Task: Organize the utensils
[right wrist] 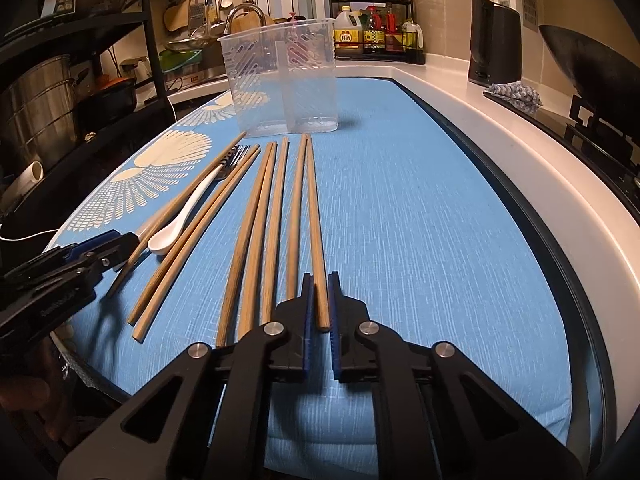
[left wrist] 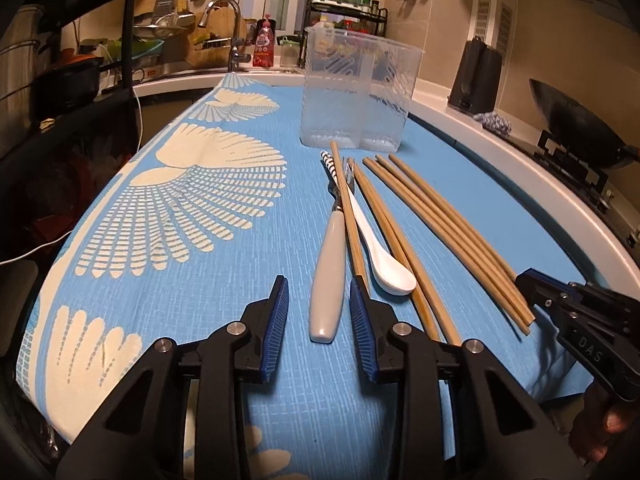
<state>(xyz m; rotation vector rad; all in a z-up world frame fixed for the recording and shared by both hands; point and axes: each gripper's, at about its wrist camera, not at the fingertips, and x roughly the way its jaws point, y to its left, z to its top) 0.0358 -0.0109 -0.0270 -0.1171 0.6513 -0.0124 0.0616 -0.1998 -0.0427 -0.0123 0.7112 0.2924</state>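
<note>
Several wooden chopsticks [left wrist: 440, 220] [right wrist: 272, 220] lie side by side on a blue patterned cloth [left wrist: 200, 280]. A white spoon [left wrist: 384, 256] [right wrist: 176, 224] and a fork with a cream handle [left wrist: 330, 276] lie among the left ones. Behind them stands an empty clear plastic holder [left wrist: 356, 92] [right wrist: 280, 80] with two compartments. My left gripper [left wrist: 320, 296] is open around the fork handle's near end, with a gap at its left pad. My right gripper [right wrist: 320, 292] is shut on the near end of the rightmost chopstick [right wrist: 316, 220], which rests on the cloth.
A black kettle [right wrist: 494, 48] and a dark wok [right wrist: 592, 64] sit on the white counter [right wrist: 520, 152] to the right. A condiment rack [right wrist: 376, 36] and a faucet [left wrist: 228, 28] stand at the back. A black shelf with pots [right wrist: 60, 100] is at the left.
</note>
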